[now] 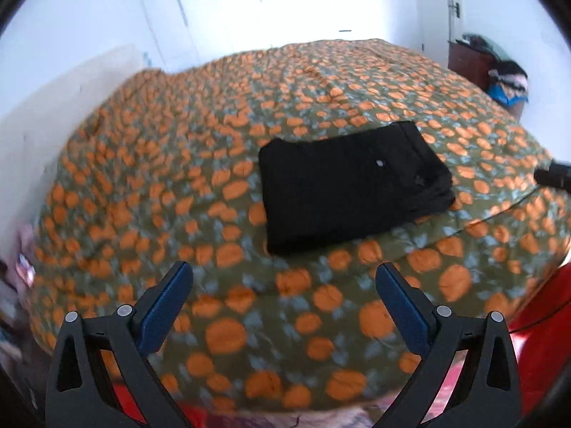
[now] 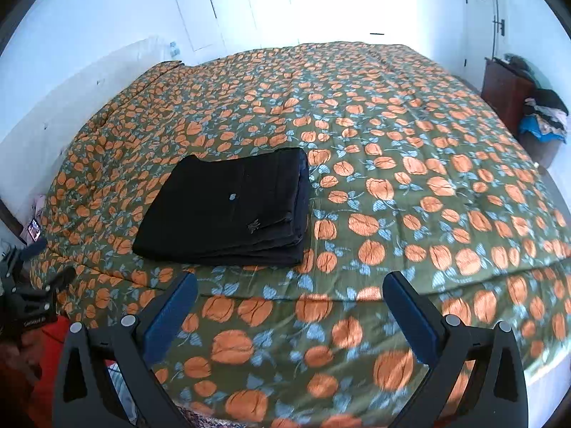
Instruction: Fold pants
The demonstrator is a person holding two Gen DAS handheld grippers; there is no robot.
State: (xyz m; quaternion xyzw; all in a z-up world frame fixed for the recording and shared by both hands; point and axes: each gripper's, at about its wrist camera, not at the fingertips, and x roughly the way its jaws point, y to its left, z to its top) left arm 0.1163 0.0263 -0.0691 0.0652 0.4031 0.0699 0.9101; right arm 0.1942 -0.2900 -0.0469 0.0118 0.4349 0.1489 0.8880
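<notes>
The black pants lie folded into a thick rectangle on the bed cover, which is green with orange flowers. In the right wrist view the same pants lie left of centre, their stacked layers facing me. My left gripper hangs open over the bed's near edge, short of the pants, with nothing between its blue pads. My right gripper is open too, empty, to the near right of the pants. The left gripper also shows at the left edge of the right wrist view.
White cupboard doors and a bright wall stand behind the bed. A dark wooden cabinet with a heap of clothes stands at the far right. Red fabric lies close at the near right.
</notes>
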